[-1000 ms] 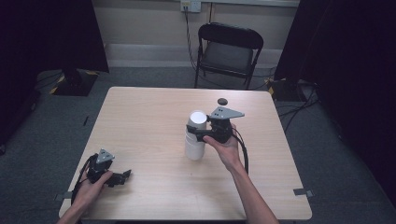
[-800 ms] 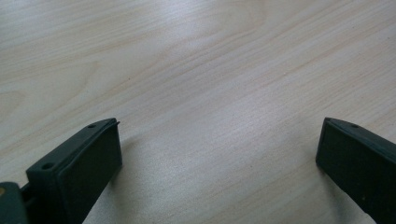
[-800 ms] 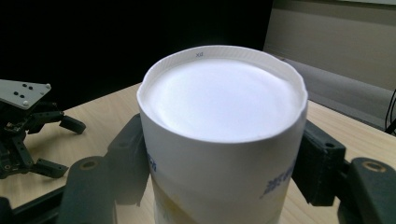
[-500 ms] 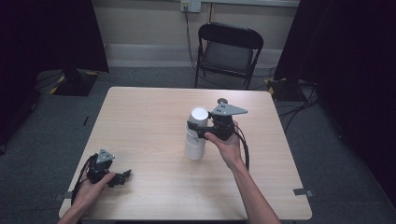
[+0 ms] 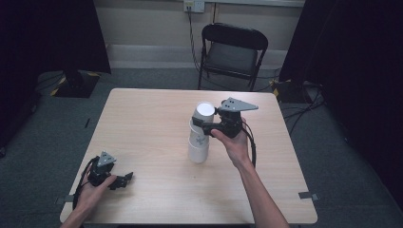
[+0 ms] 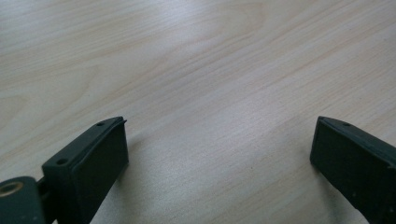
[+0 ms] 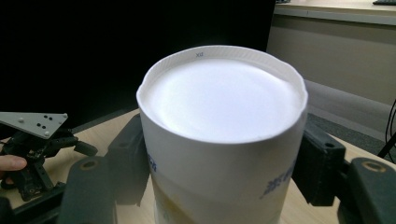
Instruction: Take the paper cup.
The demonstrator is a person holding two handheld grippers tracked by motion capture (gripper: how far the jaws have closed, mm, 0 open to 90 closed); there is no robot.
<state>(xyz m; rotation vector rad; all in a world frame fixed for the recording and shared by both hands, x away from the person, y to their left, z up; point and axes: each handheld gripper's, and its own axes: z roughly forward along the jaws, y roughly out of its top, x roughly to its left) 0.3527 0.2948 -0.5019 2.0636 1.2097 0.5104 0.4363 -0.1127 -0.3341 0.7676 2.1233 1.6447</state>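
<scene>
1. Far left, near the front edge of the desk [image 5: 142,118]: left claw [image 5: 124,179] lying low on the pale wood in the left hand [image 5: 90,192], jaws spread wide apart, nothing but bare wood grain between them in the left gripper view.
2. Left of centre: bare wooden desk, well apart from both claws.
3. Centre: stack of white paper cups [image 5: 199,135], nested bottoms up, base of the stack on the desk, printed marks on the side walls.
4. Top of that stack: uppermost cup [image 5: 204,111], tilted slightly and sitting partly raised off the cup below, flat white bottom facing up in the right gripper view [image 7: 224,98].
5. Just right of the stack: right claw [image 5: 202,124] clamped on the uppermost cup, one black jaw pressed against each side of its wall, held level by the right hand [image 5: 235,145] with the grey three-cornered plate on top.
6. Behind the desk, right of centre: black folding chair [image 5: 233,50] on grey carpet, cables along the wall.
7. Progress, judged from the layout: grip on the top cup made, separation from the stack begun but not complete; still left, pulling the cup fully free and setting it down somewhere on the desk; left claw idle, not bracing the stack.
</scene>
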